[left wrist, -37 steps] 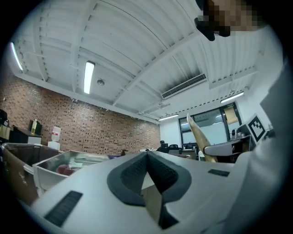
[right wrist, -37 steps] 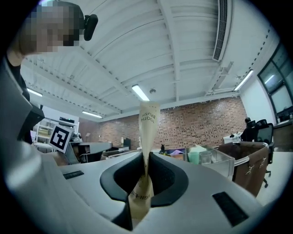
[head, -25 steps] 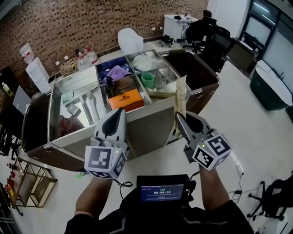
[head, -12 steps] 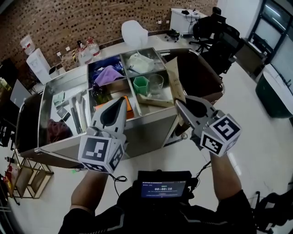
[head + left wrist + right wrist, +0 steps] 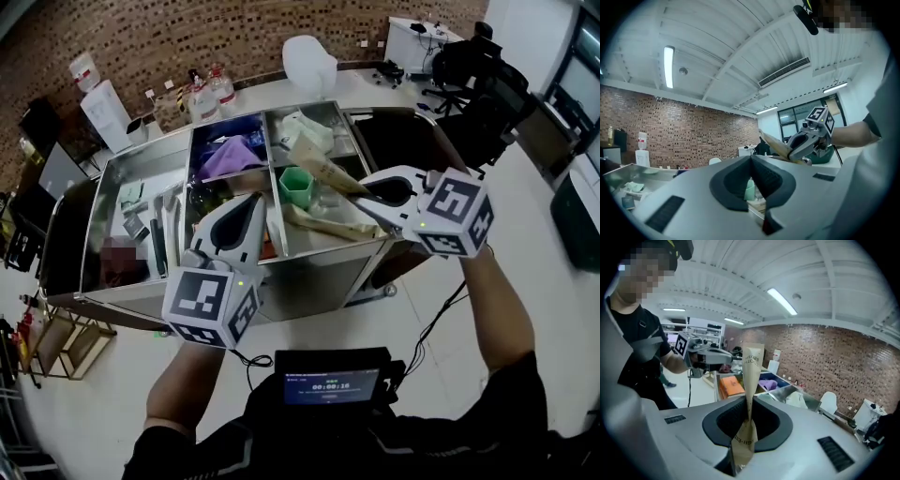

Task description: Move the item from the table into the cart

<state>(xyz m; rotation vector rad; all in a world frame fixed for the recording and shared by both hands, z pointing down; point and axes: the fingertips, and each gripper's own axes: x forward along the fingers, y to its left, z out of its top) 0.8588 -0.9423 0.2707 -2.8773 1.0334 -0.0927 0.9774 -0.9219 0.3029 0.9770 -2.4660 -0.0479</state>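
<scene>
The right tongs are clamped shut on one end of a long tan paper packet. The packet hangs in the air over the right-hand bins of the steel cart, touching nothing in it that I can see. Dark print runs along the packet. The word "BRUSH" reads clearly, but the line beside it and the letters down by the grip I cannot make out in full.

The left tongs are closed with nothing in them, held over the cart's front edge near its middle.

Inside the cart, a green cup stands in one of the right-hand bins. A second packet lies flat just in front of it. A purple cloth fills a bin toward the cart's back, and an orange box lies nearer its front.

Behind the cart runs a white counter with bottles on it, set against a brown brick wall. The floor round the cart is pale and glossy. Black office chairs stand past the cart's right end. Overhead is a white ribbed ceiling with strip lights.
</scene>
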